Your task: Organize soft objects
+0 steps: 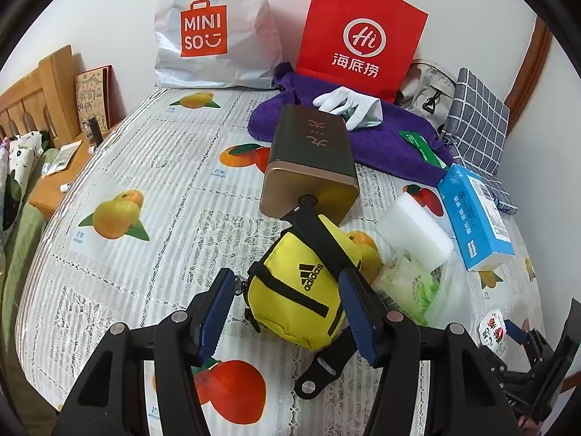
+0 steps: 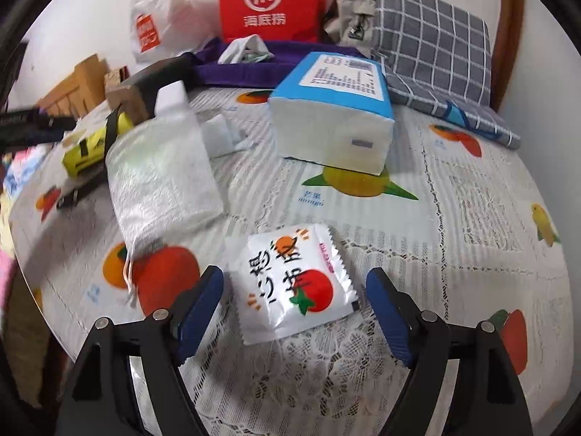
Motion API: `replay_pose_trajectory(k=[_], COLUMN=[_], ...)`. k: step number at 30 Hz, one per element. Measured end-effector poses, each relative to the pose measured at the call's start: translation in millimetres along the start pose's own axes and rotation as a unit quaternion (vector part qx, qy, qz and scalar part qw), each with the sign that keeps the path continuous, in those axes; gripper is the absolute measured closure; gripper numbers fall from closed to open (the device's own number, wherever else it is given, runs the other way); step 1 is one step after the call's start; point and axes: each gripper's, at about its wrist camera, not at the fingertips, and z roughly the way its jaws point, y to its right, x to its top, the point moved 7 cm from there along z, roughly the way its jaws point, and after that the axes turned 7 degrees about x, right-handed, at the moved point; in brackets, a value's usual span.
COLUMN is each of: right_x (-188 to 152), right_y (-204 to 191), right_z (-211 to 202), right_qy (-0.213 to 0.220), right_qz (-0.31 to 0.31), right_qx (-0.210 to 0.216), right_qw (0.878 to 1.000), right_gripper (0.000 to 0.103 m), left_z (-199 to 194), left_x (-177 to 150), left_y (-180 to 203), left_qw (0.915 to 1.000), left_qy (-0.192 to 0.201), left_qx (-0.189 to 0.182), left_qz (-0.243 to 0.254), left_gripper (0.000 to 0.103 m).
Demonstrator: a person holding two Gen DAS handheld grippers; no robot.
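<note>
A yellow adidas pouch with a black strap lies on the fruit-print cloth. My left gripper straddles it. The right pad is at the pouch's edge, and a narrow gap shows between the left pad and the pouch. My right gripper stands open around a white snack packet printed with a tomato, both pads clear of it. The same packet shows at the left wrist view's lower right. The pouch appears blurred at the far left of the right wrist view.
A blue tissue pack, a white foam block and a clear bag of green stuff lie nearby. Behind them are a gold tin, a purple towel with a white glove, a red paper bag, a Miniso bag and a checked cushion.
</note>
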Motion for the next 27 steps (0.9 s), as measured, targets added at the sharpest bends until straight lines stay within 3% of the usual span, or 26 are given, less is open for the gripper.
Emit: replay_pose_trajectory(k=[3,11,13,18,23,27], right_x=[-1.4,6.8,7.0,6.3,6.0,6.9], right_y=[-2.6,-8.2,-13.7,-18.8,-13.0,-8.1], right_z=[0.1,1.7,1.7,1.8,0.1,-0.1], right_qy=[0.012,0.013,0.013,0.012,0.014,0.015], right_qz=[-0.002,-0.010,-0.019,-0.038,-0.014,-0.011], right_qx=[-0.001,-0.001,0.006,-0.009,0.016,0.008], right_qw=[1.000,1.000,1.000,0.999,1.000,1.000], right_gripper=[0.026,0.064,0.092,0.092,0.092,0.092], left_z=[1.3,8.1,8.5,11.3,17.6,25.3], left_x=[-1.3,-5.0,-5.2,-6.2,-7.7,-8.2], left_y=[0.7,-2.5,-4.5,-9.6,-6.1,-3.1], left_qw=[1.0000,0.9998,0.9998,0.9997,0.9997,0.9996], left_qy=[-0.002,-0.012,-0.012,-0.014,-0.021,-0.022], left_qx=[0.002,0.013,0.016,0.019,0.010,0.010], left_qz=[0.001,0.001,0.001,0.001,0.012,0.012], left_gripper=[0.046,0.046,0.046,0.046,0.044,0.041])
